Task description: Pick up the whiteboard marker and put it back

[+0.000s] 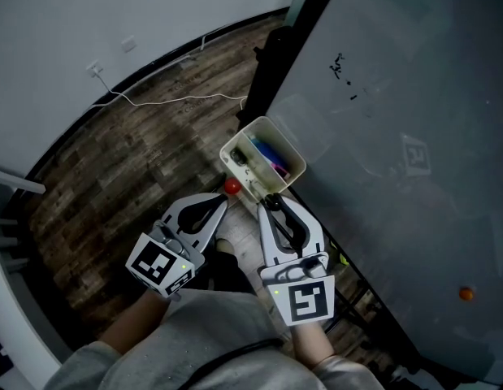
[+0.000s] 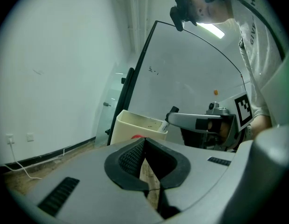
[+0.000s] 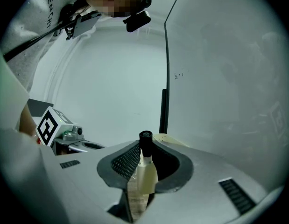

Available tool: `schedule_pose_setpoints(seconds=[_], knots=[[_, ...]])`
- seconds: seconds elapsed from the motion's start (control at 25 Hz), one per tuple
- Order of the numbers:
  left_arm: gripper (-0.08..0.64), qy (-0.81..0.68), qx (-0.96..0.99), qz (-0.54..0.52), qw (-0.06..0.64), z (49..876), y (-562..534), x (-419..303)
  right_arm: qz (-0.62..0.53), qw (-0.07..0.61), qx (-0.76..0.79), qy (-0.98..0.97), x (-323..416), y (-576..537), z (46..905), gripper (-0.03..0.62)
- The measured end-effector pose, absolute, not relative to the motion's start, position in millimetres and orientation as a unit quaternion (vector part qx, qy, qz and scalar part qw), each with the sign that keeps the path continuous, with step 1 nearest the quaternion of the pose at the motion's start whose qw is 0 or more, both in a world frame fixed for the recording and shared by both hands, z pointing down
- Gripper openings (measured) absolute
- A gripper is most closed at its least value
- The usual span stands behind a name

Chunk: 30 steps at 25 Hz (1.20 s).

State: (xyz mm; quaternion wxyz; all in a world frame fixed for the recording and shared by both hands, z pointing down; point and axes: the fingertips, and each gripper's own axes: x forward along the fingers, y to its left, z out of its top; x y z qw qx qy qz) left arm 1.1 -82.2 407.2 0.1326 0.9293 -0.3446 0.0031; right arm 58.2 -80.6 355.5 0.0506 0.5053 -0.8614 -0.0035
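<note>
Closest to the head camera is the person's grey top (image 1: pixel 206 335), and just beyond it both tools reach toward the board. The right gripper (image 1: pixel 271 204) is clenched on the whiteboard marker (image 3: pixel 145 171). Its own view shows the pale barrel pinched between the ribbed pads, with the black cap (image 3: pixel 145 137) sticking out past the jaw tips and pointing along them. Seen from the left gripper view, that cap sits just beside the rim of the cream bin (image 1: pixel 290 143), not inside it. The bin hangs at the lower edge of the grey whiteboard (image 1: pixel 414 96) and holds a few coloured pens (image 1: pixel 271 159). The left gripper (image 1: pixel 224 204) is beside the right one, its jaws pressed together at the tips with nothing between them, only wood floor (image 1: pixel 129 177) showing through the gap behind the pads. A small red object (image 1: pixel 232 187) sits at the bin's near corner, just ahead of the left tips; what it is I cannot tell. A white cable (image 1: pixel 166 100) trails across the floor near the wall.
</note>
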Motion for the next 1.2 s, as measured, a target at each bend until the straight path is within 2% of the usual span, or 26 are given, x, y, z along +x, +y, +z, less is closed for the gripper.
schedule_pose_setpoints(seconds=[1.2], knots=[[0.015, -0.359, 0.925, -0.015, 0.124, 391.6, -62.0, 19.0, 0.041, 0.027, 0.473, -0.88, 58.8, -65.9, 362.8, 0.091]])
